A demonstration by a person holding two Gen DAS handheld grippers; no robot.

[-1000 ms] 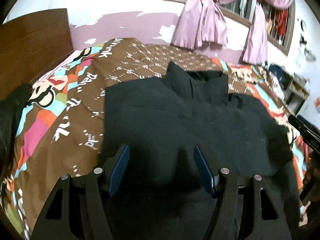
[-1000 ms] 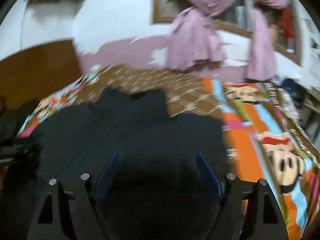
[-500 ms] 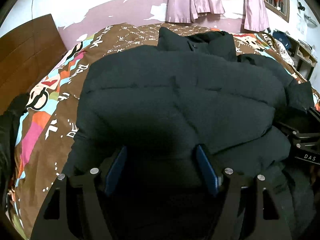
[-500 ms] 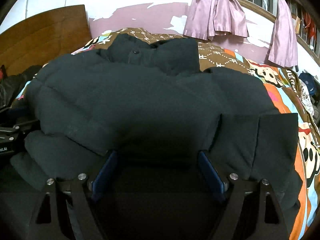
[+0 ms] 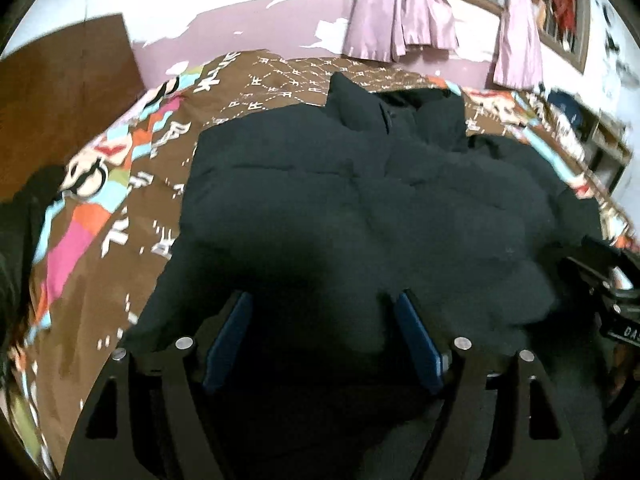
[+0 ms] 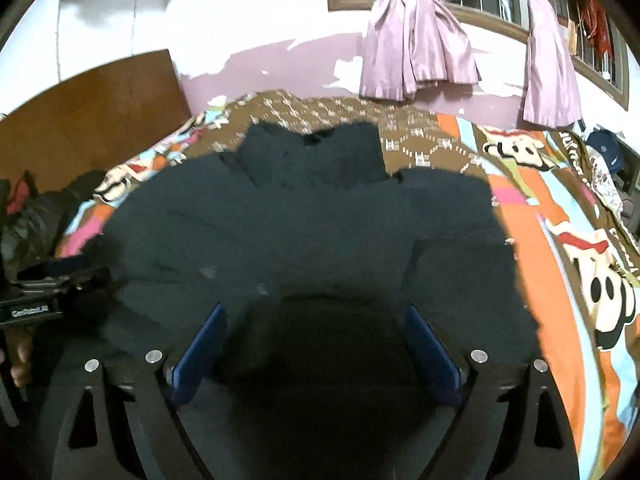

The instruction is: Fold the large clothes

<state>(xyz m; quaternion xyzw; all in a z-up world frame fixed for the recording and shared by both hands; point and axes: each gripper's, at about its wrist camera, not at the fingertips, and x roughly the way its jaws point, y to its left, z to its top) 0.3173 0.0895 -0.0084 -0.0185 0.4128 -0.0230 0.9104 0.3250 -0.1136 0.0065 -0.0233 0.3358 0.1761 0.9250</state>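
1. Left wrist view: left gripper [image 5: 322,340] jaws have just been opening, now spread over the near hem, nothing pinched. Black jacket [image 5: 372,216] lies mid-bed [image 5: 132,184], collar far.
2. Right wrist view: right gripper [image 6: 316,350] jaws just opened wider, spread, jacket fabric [image 6: 304,224] beneath them, not pinched. Looks like a release; next fold pending.

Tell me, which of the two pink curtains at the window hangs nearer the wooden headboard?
The knotted, fuller pink curtain, on the left in both views. The slimmer pink curtain hangs further right, away from the wooden headboard.
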